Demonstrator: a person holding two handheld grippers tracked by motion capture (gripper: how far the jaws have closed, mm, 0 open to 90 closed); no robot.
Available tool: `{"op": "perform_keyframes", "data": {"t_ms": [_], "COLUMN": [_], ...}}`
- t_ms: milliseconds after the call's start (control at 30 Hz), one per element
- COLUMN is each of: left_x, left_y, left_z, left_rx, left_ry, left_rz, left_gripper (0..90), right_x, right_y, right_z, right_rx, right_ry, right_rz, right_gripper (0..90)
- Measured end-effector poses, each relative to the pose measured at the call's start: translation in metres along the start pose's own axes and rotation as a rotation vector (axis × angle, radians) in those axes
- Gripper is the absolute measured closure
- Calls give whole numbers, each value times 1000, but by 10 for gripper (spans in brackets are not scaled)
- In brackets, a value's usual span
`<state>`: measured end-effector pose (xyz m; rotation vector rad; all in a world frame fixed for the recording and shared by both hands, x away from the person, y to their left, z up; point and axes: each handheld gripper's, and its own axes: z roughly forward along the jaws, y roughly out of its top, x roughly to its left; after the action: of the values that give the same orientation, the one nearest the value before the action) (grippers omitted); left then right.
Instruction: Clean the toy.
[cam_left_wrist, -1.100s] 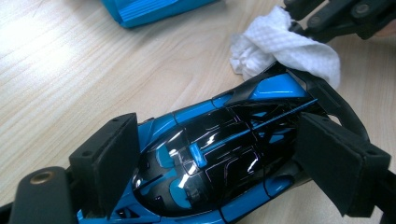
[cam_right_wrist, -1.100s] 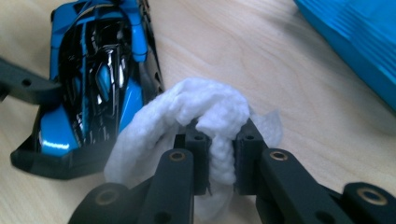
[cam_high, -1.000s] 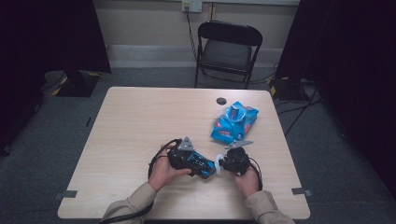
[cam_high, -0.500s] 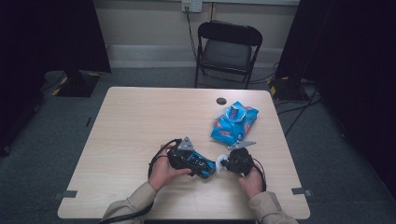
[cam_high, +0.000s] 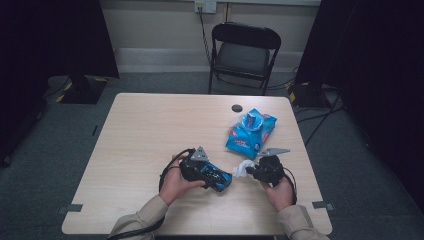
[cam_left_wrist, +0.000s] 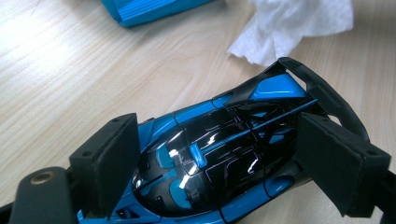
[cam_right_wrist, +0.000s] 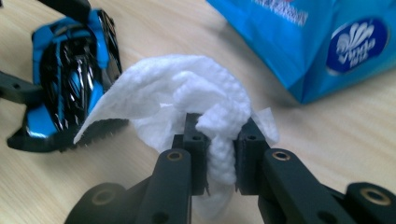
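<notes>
At the bottom of the high view, the left gripper (cam_high: 212, 176) clamps a blue and black toy car (cam_high: 216, 176) by its sides; in the left gripper view the car's nose is cut off at the lower edge. Just right of it, the right gripper (cam_high: 248, 171) pinches a crumpled white tissue (cam_high: 241, 169), its lower end hidden between the jaws. Beyond lies a blue tissue pack (cam_high: 248, 133) on the table (cam_high: 150, 130), then a small dark disc (cam_high: 236, 108), too small to identify. A folding chair (cam_high: 243, 55) stands at top centre.

Both forearms come in from the table's near edge, sleeves tan. The left hand (cam_high: 176, 182) holds the left gripper (cam_high: 216, 177) low, its jaws clamped on a toy car's (cam_left_wrist: 219, 158) sides. The right gripper (cam_right_wrist: 219, 140), in the right hand (cam_high: 280, 192), has jaws pinched on a white tissue (cam_right_wrist: 187, 102).
</notes>
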<state>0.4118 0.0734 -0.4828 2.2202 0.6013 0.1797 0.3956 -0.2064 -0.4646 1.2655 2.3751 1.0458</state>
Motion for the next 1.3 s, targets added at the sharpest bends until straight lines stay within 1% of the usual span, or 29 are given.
{"op": "perform_keyframes", "data": {"t_ms": [67,200,300,400,467,567,633,700,733,767,833,867,933,1000,1067,1133,1167,1200,1233,1267,1300], "left_x": [0,1,1,1,2,2,2,2,3,3,4,4,3,2,2,3,3,3,4,4,4], "left_y": [-1,1,1,2,2,3,2,1,1,1,1,0,-2,-5,-7,-9,-10,-10,-11,-12,-12], "left_z": [0,-1,-1,-3,-5,-7,-9,-11,-13,-15,-19,-20,-20,-20,-21,-21,-21,-21,-20,-20,-20], "left_rx": [-7,4,3,14,11,4,13,11,12,15,12,7,20,26,39,39,43,43,42,44,46], "left_ry": [-2,-6,-9,-9,-17,-19,-20,-19,-13,-10,-4,-6,-11,-11,-13,-9,-13,-4,-6,-7,1], "left_rz": [-1,4,16,14,11,14,17,14,19,17,11,5,8,4,0,-9,-9,-12,-15,-14,-13], "left_gripper": [142,149,166,178,183,188,188,188,188,189,189,189,189,191,194,197,197,199,199,198,198], "right_x": [1,3,6,10,11,12,14,14,15,17,18,19,19,21,23,25,26,27,28,29,30], "right_y": [6,20,30,41,47,53,57,60,61,64,65,66,67,68,69,68,68,68,68,68,67], "right_z": [-2,-1,6,14,20,28,35,40,43,48,50,54,58,64,69,74,76,78,79,80,80], "right_rx": [-12,-30,-39,-36,-34,-28,-18,-14,-14,-9,-5,0,4,13,24,29,34,40,44,48,50], "right_ry": [5,-7,3,5,10,10,3,10,11,15,15,16,15,26,27,29,32,38,39,38,47], "right_rz": [-2,-8,-1,-15,-18,-12,-20,-13,-15,-14,-14,-19,-19,-18,-17,-22,-18,-19,-22,-24,-27], "right_gripper": [785,778,777,777,777,773,766,766,766,766,766,765,762,757,748,737,728,710,688,681,673]}}
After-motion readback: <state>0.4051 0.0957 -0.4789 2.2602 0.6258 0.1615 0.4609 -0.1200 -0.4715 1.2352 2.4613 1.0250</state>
